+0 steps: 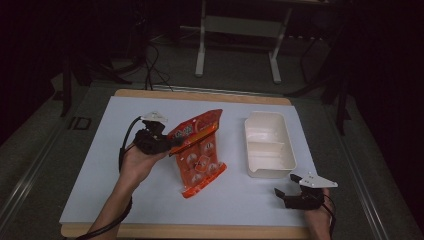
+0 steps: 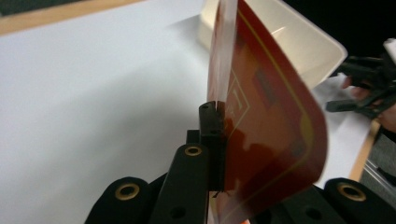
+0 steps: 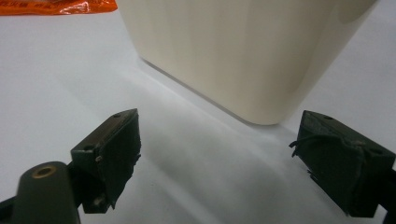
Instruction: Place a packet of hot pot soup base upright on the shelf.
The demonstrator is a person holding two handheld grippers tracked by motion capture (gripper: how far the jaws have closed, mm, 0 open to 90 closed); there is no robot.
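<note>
Dim room w/ a white tabletop [image 1: 100, 165] on a wood-edged table. Near the front right corner, right gripper [image 1: 284, 193] rests low, jaws spread wide, nothing betw. them; the cream tub [image 1: 270, 142] sits just beyond it by the right edge. Left of centre, left gripper [image 1: 170, 144] is clamped on the edge of an orange snack bag [image 1: 200, 155], its lower end on the tabletop, top end tilted up toward the far edge. Beyond the table: a white stand's legs [image 1: 201, 55].

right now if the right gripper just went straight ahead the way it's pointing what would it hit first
Most likely the cream tray: the right gripper, jaws open, faces the tray's near wall with bare table between. Depth is hard to judge.
</note>
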